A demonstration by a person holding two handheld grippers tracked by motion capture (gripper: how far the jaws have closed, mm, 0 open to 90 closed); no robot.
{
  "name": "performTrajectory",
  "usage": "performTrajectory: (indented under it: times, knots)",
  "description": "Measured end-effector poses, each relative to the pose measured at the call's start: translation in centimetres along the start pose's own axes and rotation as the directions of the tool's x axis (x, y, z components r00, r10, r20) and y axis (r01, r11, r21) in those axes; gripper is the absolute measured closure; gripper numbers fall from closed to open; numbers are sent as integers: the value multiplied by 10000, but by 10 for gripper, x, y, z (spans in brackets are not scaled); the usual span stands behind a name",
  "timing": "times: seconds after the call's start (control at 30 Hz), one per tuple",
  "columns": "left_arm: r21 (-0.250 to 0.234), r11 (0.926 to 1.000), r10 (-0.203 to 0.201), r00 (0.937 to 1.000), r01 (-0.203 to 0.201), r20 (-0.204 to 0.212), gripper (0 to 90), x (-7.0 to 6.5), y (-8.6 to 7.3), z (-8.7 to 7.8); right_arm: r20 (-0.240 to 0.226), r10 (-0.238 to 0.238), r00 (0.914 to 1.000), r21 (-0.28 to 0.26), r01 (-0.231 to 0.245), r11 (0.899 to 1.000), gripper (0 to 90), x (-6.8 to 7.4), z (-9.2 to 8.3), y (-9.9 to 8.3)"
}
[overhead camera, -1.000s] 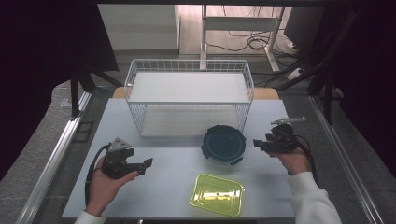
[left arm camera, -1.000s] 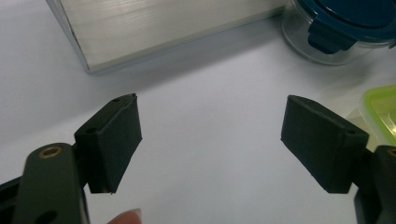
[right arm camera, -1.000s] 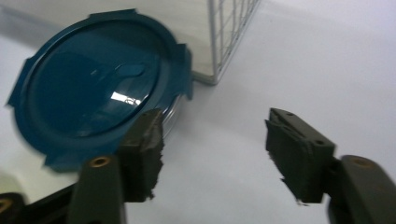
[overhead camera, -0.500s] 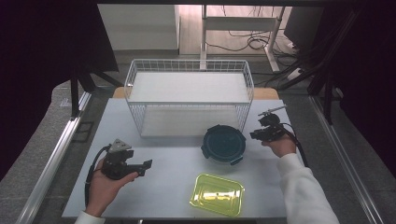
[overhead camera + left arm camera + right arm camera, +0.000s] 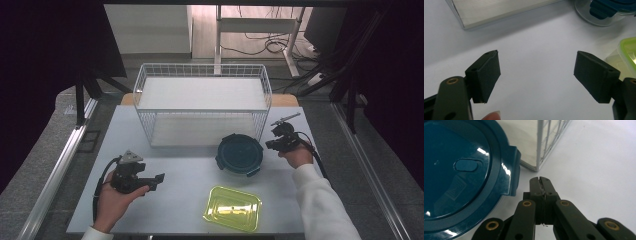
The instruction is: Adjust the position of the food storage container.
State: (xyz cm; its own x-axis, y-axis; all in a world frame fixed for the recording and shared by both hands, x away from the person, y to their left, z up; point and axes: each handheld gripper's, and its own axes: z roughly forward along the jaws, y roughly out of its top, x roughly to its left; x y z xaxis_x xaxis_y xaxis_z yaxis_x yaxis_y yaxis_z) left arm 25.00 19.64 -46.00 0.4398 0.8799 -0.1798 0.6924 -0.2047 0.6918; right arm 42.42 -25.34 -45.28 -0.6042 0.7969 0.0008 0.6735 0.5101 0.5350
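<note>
Table (image 5: 190, 175) mid open btwn left gripper (image 5: 159, 179), green container (image 5: 232, 208).

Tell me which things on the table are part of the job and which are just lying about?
Part of the job:
- round container with dark blue clip-on lid, right beside the right gripper, whose jaws are shut on nothing
- left gripper, jaws open, waiting

Probably just lying about for now:
- yellow-green see-through rectangular lid
- white wire basket
</note>
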Motion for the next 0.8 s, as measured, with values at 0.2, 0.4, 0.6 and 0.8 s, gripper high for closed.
performTrajectory:
  times: [0.2,0.4,0.6,0.8]
  knots:
    - [113,9999,7,10000,-8,34,212,0,-1,2,-49,-361,9993,167,361,9992,884,4,4,-1]
    - [111,9999,54,10000,-55,70,211,0,-1,2,-247,-646,9976,227,651,9976,885,9,8,-1]
    - [132,9999,35,10000,-36,88,210,1,-1,2,-198,-736,9971,307,742,9968,887,10,8,-2]
    - [192,9998,61,9999,-63,110,210,0,-1,4,-124,-822,9965,330,825,9960,888,13,7,-3]
